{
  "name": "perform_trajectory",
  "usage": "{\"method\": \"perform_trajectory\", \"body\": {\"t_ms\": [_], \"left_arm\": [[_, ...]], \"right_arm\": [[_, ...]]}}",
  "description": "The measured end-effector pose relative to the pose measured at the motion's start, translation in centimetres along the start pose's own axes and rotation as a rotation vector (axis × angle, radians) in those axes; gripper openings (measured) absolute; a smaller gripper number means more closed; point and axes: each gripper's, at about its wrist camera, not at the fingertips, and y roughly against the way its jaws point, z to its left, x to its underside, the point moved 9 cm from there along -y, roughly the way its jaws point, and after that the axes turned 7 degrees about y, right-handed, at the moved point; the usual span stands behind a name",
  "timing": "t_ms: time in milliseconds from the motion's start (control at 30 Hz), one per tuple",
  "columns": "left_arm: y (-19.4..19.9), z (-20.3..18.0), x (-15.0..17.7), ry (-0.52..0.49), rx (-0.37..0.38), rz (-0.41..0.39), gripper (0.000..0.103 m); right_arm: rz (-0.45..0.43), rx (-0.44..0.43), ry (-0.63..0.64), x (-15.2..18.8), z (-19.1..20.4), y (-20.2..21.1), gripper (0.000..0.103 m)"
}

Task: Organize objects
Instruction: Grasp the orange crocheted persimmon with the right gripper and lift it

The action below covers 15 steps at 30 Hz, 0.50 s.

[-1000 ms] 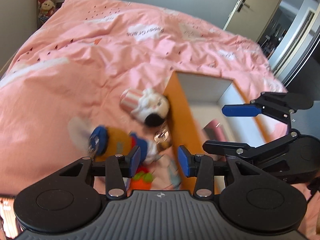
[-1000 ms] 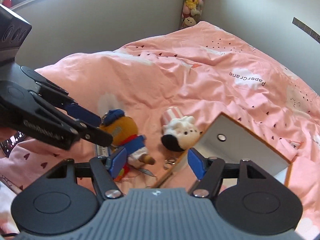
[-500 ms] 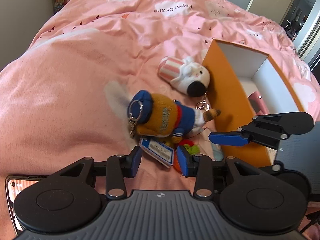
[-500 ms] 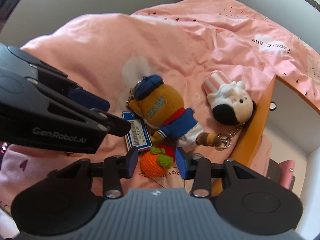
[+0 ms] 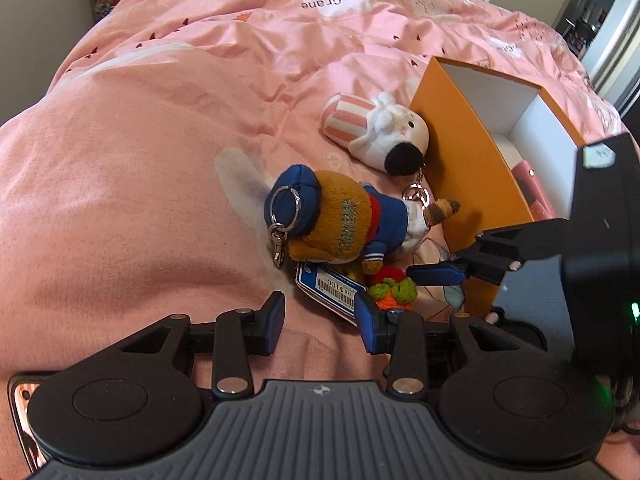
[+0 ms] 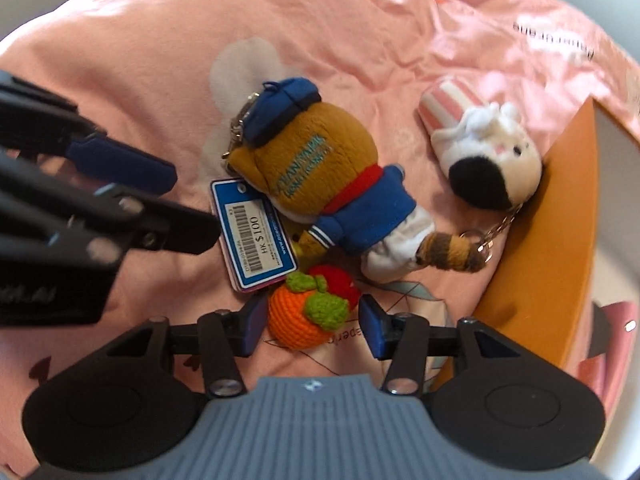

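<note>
Between the right gripper's (image 6: 311, 326) opening, empty jaws sits the round orange crocheted fruit (image 6: 300, 320); left gripper (image 5: 320, 324), part-open and empty, hovers farther off.

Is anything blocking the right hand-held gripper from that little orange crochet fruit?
Nothing visible: the crochet orange lies between the opening right hand-held gripper's fingers, untouched. The price tag lies just beside it.

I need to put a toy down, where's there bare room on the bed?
Free: the wide pink bedspread left of the bear keychain, and beyond the bunny. Crowded: between bear and orange box, where the price tag, knitted fruit and both grippers sit.
</note>
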Motion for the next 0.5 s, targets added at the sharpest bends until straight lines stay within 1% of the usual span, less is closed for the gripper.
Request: {"method": "perform_trajectory", "body": {"t_ms": [67,100,200,300,367,500], "left_arm": [[-0.2,-0.1,0.2,-0.012,-0.001,0.011,0.045],[-0.3,-0.1,0.2,-0.015,-0.001,0.018,0.045],[-0.6,-0.1,0.4,-0.020,-0.007,0.032,0.045],[-0.6,-0.2,0.5,-0.029,-0.008,0.039,0.044],[-0.6,-0.2,0.4,-0.022,0.001,0.045,0.044],[-0.7,-0.1,0.2,-0.009,0.012,0.056,0.044]], "right_arm": [[0.005,-0.019,-0.037,0.2,-0.3,-0.4,0.052],[0.002,-0.027,-0.054,0.3,-0.5,-0.5,0.051],[-0.018,-0.026,-0.062,0.5,-0.6,0.1,0.048],[-0.051,-0.020,-0.062,0.5,-0.8,1.6,0.048],[-0.070,-0.006,-0.046,0.5,-1.0,2.8,0.048],[-0.118,-0.007,-0.034,0.7,-1.6,5.0,0.047]]}}
